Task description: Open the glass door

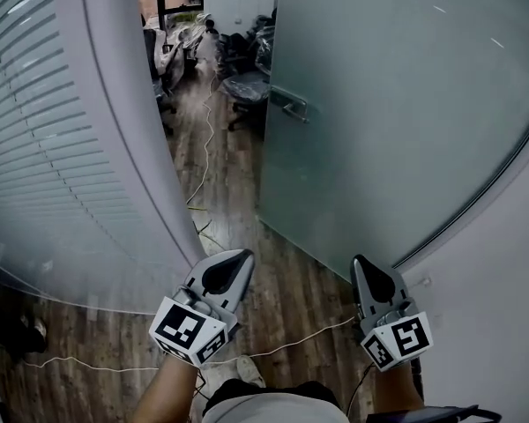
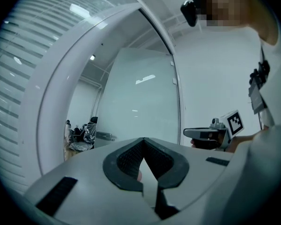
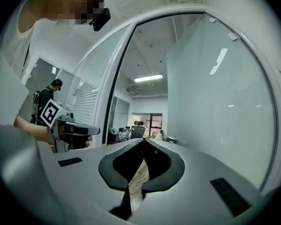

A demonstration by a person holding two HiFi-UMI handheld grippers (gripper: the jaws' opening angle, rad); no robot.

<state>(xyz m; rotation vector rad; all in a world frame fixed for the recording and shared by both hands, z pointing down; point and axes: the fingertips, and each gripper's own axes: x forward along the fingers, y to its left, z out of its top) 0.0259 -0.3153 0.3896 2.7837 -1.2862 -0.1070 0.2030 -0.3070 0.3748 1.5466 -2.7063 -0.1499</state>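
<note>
Since the glass door (image 1: 397,122) already stands swung open ahead-right of both grippers, its handle (image 1: 289,106) lies well beyond them. Right gripper (image 1: 361,264) is nearer the door than left gripper (image 1: 242,258); both sets of fingers closed, empty.

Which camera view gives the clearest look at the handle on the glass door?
The head view: the handle shows whole against the frosted glass door. The left gripper view shows it only as a small, dim bar at the door's edge; the right gripper view shows just a tiny piece.
</note>
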